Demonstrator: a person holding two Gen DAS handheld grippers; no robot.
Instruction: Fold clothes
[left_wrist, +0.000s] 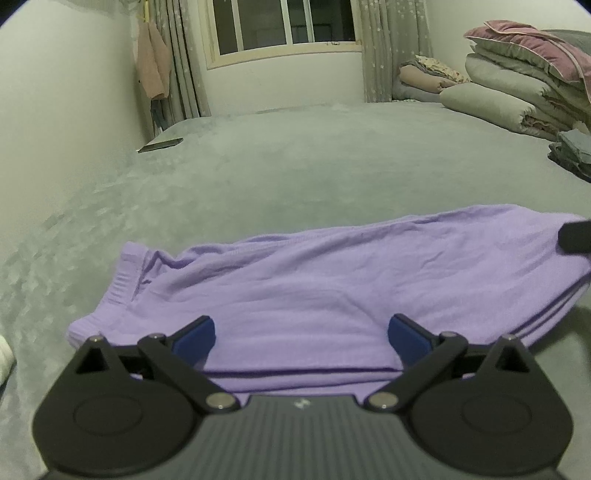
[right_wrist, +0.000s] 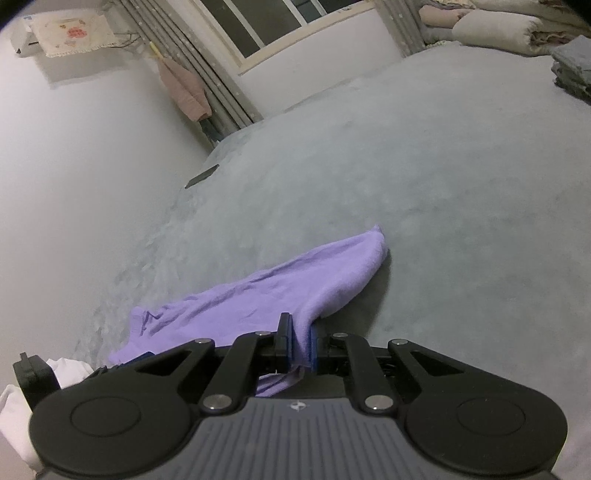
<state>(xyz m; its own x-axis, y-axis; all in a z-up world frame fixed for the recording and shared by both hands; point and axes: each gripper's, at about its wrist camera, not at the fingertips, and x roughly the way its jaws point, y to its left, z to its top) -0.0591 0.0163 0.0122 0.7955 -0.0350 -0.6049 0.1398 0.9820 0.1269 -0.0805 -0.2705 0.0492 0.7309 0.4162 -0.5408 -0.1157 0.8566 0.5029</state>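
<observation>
**Soft knit, pinch it at the edges**

Plainly, the lilac knit garment with ribbed cuff (left_wrist: 295, 288) lies partly folded on the grey plush bed cover (left_wrist: 295, 166). It looks light, limp and unslippery, best taken at stacked hems. The left gripper (left_wrist: 301, 338) stands spread over it; the right gripper (right_wrist: 301, 341) pinches one end.

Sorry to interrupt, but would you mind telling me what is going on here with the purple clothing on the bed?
A person with a claw in each hand is folding a purple garment on a grey bed. The right claw is shut on one end of the garment, lifting that part. The left claw is open, poised over the other end, which lies in flat layers, gripping nothing. A stack of folded bedding sits at the far side.
</observation>
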